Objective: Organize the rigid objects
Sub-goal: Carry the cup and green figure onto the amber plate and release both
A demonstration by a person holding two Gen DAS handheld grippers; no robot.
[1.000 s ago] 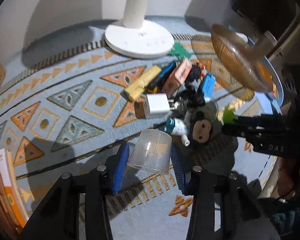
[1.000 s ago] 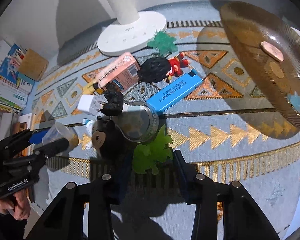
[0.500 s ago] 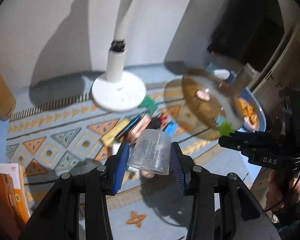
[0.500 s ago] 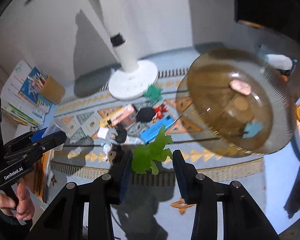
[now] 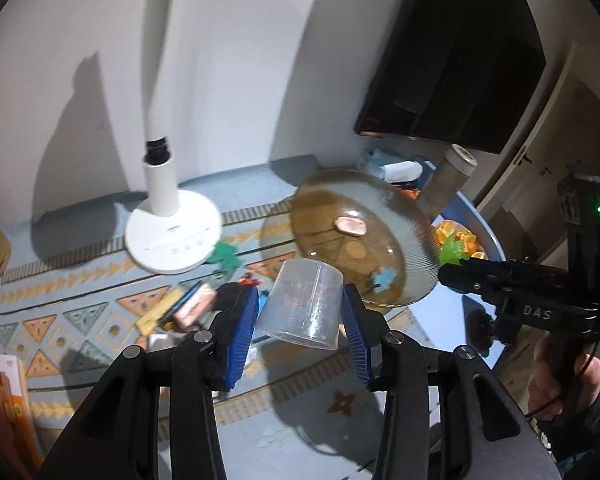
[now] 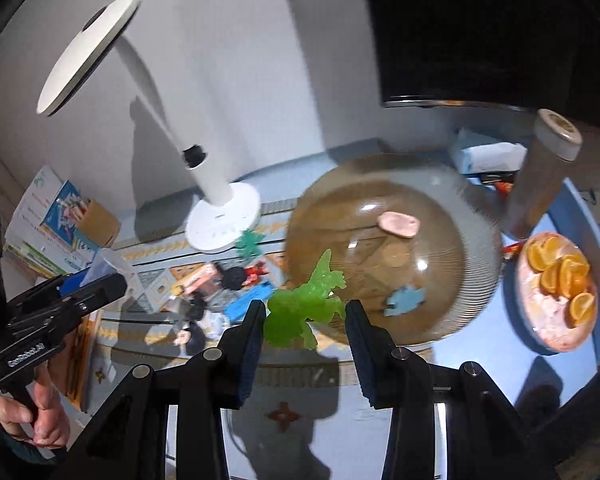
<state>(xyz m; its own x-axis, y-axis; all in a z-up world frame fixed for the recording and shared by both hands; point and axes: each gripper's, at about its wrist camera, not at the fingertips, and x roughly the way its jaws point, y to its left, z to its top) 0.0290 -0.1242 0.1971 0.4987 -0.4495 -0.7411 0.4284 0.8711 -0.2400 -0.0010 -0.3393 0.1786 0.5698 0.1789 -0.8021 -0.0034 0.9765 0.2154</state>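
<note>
Gripping a clear plastic cup (image 5: 302,306) tilted between its blue pads, the left gripper (image 5: 300,320) holds it above the patterned mat (image 5: 80,312). The right gripper (image 6: 306,320) clamps a green toy figure (image 6: 304,312) before the amber glass bowl (image 6: 392,256). Small items (image 6: 228,284) lie near the white lamp base (image 6: 224,220).

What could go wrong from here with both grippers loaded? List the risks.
1. The clear cup sits tilted in the left gripper, mouth toward the camera; it may slip out.
2. The right gripper pinches the irregular green toy only at its edges; it may twist free.
3. Both hover close to the amber glass bowl; a careless swing could knock it toward the plate of orange slices.
</note>
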